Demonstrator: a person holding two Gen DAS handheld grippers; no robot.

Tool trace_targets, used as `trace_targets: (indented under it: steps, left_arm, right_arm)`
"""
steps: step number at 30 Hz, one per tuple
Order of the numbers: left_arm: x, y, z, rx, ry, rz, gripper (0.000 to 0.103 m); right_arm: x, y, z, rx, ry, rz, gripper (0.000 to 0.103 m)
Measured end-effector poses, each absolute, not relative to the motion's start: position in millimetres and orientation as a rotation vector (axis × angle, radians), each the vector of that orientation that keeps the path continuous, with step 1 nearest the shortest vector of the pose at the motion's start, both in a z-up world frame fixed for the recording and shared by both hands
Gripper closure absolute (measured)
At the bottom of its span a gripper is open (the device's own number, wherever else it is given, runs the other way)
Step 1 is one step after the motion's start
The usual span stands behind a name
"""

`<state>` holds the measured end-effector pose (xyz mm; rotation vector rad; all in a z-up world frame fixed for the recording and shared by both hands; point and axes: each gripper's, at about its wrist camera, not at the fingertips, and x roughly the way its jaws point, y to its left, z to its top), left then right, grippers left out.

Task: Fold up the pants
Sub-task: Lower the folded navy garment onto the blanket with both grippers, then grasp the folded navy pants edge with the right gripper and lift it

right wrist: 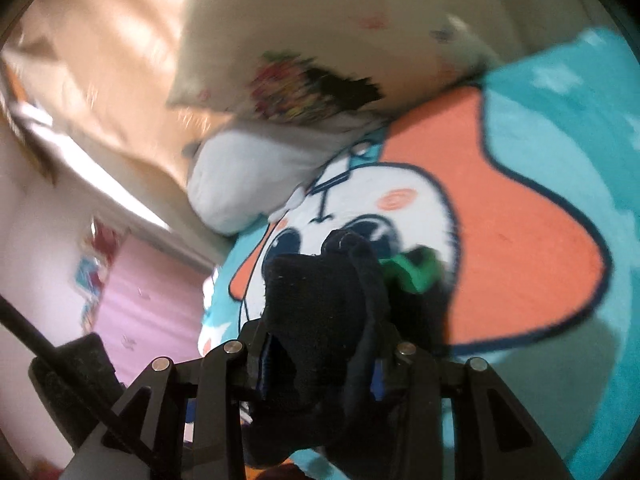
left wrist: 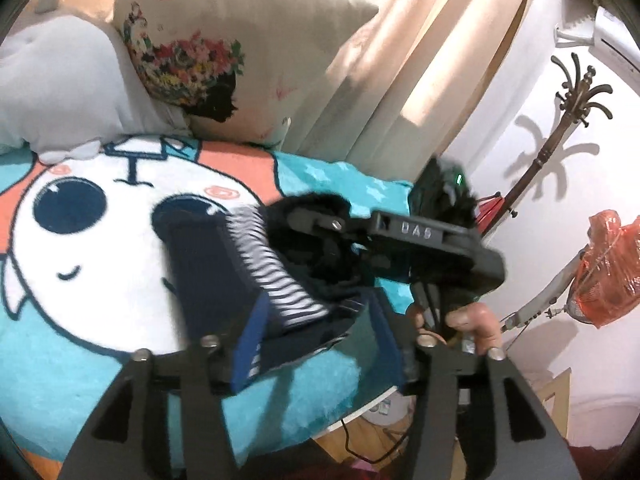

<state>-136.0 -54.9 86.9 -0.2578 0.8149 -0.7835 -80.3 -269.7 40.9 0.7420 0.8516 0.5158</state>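
Observation:
The pants (left wrist: 224,280) are dark navy with a striped waistband (left wrist: 276,276), held up above the bed. My left gripper (left wrist: 316,344) has blue pads (left wrist: 250,344) with the navy cloth lying between them; the jaws stand fairly wide and I cannot tell if they pinch it. The right gripper's black body (left wrist: 420,240) shows just beyond, with fuzzy black cloth at it. In the right wrist view my right gripper (right wrist: 320,368) is shut on a thick bunch of the dark pants (right wrist: 320,300), which fills the space between the fingers.
A teal blanket (left wrist: 80,380) with a white cartoon face covers the bed. A floral pillow (left wrist: 224,48) and a pale grey cushion (left wrist: 60,80) lean at the head. Curtains (left wrist: 400,60), a coat stand (left wrist: 552,144) and an orange bag (left wrist: 608,268) stand right of the bed.

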Motion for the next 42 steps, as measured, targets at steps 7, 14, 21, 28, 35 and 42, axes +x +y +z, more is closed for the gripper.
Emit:
trace_targets:
  steps: [7,14,21,28,35,42]
  left_arm:
    - [-113.5,-34.3,85.9,-0.288,0.814,-0.672,0.039]
    - [-104.2,-65.3,60.9,-0.225,0.863,-0.71,0.039]
    - [-95.2,-69.7,26.8,-0.205,0.946,-0.648,0.039]
    - [-88.5,-60.7,16.9,-0.246,0.965,-0.66,0.035]
    - [-80.4,-24.5,43.1,-0.367,0.934,-0.705,0.034]
    - [-44.8,7.2,23.5,-0.497,1.009,-0.678,0.024]
  right_arm:
    - [-100.5,-313.1,34.0,0.784,0.768,0.264,0.025]
    - [-134.7,-311.2,90.4,0.779,0.559,0.333,0.027]
    - [-112.2,-262.6,98.5,0.799,0.599,0.588,0.027]
    - [-109.6,-291.6,38.5,0.837,0.708,0.339,0.028]
    - [-137.7,-329.5,28.1,0.89,0.686,0.241,0.026]
    - [-121.7,-316.4,30.5,0.829,0.747,0.34,0.022]
